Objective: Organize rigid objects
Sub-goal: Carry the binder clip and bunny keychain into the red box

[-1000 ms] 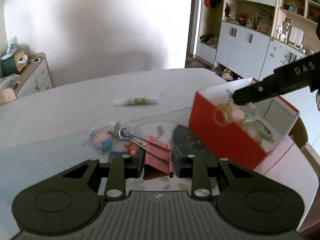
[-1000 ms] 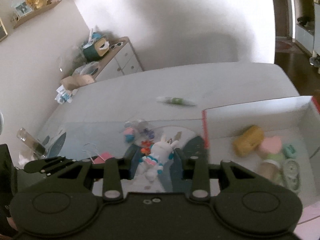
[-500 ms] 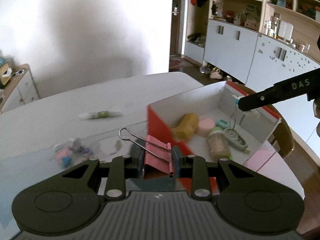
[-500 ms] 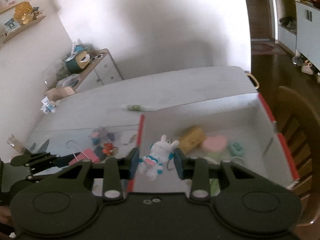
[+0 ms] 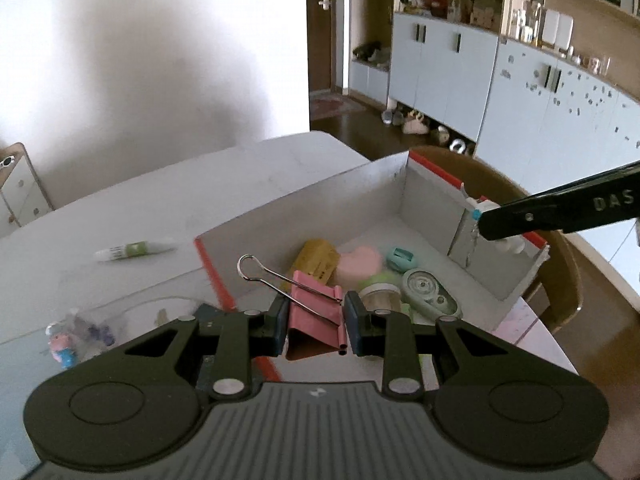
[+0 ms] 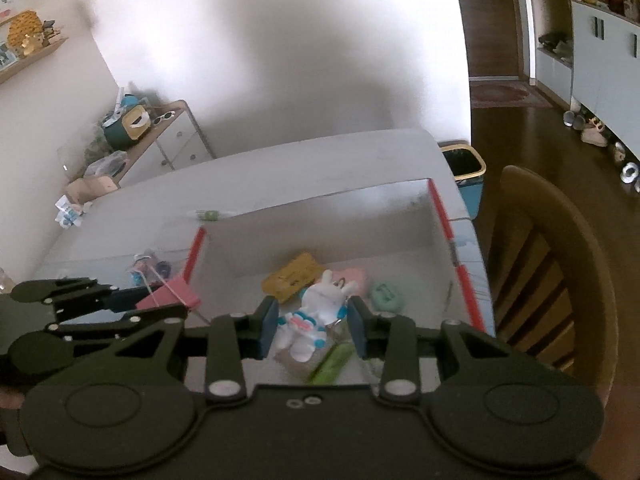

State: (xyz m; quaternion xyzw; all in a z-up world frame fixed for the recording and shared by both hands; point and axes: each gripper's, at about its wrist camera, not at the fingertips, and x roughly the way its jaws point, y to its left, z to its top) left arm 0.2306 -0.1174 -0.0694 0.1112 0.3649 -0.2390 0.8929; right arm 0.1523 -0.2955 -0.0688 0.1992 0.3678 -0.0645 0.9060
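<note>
Clearly, in the left wrist view, the left gripper (image 5: pixel 314 316) is pinching a pink binder clip (image 5: pixel 314 308) by its body, one wire handle sticking up and forward, and it hangs over the near left wall of the red-edged box (image 5: pixel 212 264) that sits on the table (image 5: pixel 160 192). To finish this step well, I would carry the clip a little further in past the wall before letting go, and drop it on the bare white floor toward the near side, since the middle is already taken by a yellow block (image 5: pixel 318 258), a pink heart-shaped piece (image 5: pixel 360 262), a small teal item (image 5: pixel 400 258), a correction-tape dispenser (image 5: pixel 428 294) and a small jar (image 5: pixel 378 294). The right gripper's arm crosses the far right corner of the box, so the two should stay apart. Outside, a green-and-white tube (image 5: pixel 134 249) and a small heap of toys (image 5: pixel 74 336) lie on the table, not yet sorted. In the right wrist view, the right gripper (image 6: pixel 312 326) is pinching a white rabbit figure (image 6: pixel 316 318) above the box interior; a green object (image 6: pixel 330 364) lies just beneath it, so releasing it slightly aside looks wiser. A wooden chair (image 6: pixel 560 280) stands beside the table, well clear of both.
</note>
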